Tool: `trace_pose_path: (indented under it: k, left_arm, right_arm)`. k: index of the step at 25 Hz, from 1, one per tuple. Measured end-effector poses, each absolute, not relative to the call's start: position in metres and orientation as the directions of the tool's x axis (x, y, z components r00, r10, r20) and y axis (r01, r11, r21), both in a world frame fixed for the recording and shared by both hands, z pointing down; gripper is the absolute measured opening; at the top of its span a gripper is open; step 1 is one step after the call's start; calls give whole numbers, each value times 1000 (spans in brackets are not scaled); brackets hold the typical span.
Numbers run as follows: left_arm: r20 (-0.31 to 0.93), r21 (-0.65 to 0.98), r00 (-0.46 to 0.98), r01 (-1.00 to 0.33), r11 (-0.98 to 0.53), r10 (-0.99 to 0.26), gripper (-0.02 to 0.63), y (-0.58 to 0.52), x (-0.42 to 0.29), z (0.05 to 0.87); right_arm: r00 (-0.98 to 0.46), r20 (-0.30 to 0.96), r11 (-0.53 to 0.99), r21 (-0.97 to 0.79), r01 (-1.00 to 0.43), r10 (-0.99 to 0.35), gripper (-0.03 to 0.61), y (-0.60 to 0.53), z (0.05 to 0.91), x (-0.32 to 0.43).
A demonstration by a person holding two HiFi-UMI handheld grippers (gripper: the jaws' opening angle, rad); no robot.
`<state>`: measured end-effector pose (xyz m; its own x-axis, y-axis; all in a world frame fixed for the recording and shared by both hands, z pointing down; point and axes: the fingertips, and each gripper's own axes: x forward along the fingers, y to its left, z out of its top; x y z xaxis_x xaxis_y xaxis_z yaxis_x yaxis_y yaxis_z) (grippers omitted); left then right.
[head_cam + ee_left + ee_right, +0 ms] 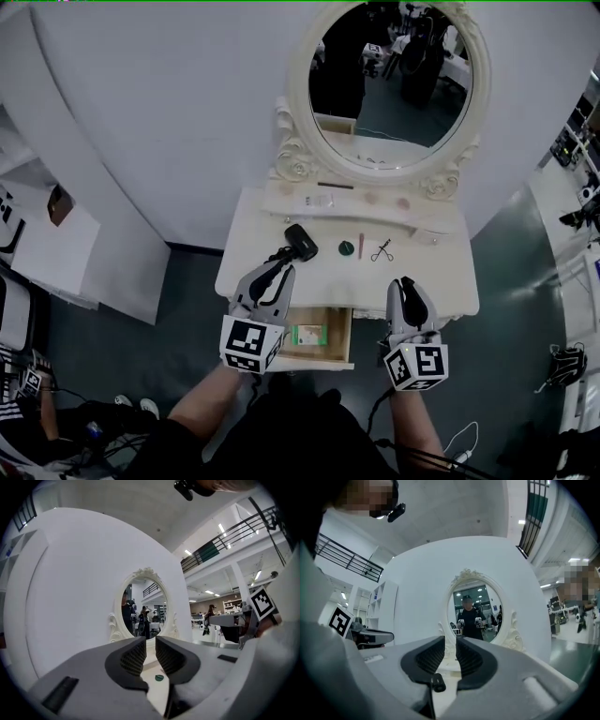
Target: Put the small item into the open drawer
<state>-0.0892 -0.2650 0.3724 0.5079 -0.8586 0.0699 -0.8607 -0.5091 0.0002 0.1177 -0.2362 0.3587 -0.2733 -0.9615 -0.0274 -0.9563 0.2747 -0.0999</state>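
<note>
White worktop (337, 281), mirror at the back. Just ahead of the left gripper (284, 257) jaws: black handheld device (301, 242). Ahead and right of those jaws, in a row: small green round item (346, 247), thin red stick (361, 246), black scissor-like tool (381, 250). The tool is ahead-left of the right gripper (405, 281) jaws. Raised back shelf (281, 204), beyond the row, carries a white tube (319, 201). Open drawer (347, 337) sits behind and between both jaws.
</note>
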Motion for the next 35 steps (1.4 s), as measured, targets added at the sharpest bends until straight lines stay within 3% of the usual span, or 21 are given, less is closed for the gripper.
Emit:
trace_pose_path:
  k: [7,35]
  left_arm:
    - [-31,97,480,-872,-480,-877,63,-263,-99,349]
    - [2,64,428,-902,-427,-904,63,-239,-49,361]
  right_arm:
    - [-295,-75,300,-60,-952,-953,63,-229,337,118]
    - [-356,-107,363,-51,-931,-928,14,-216,331,164]
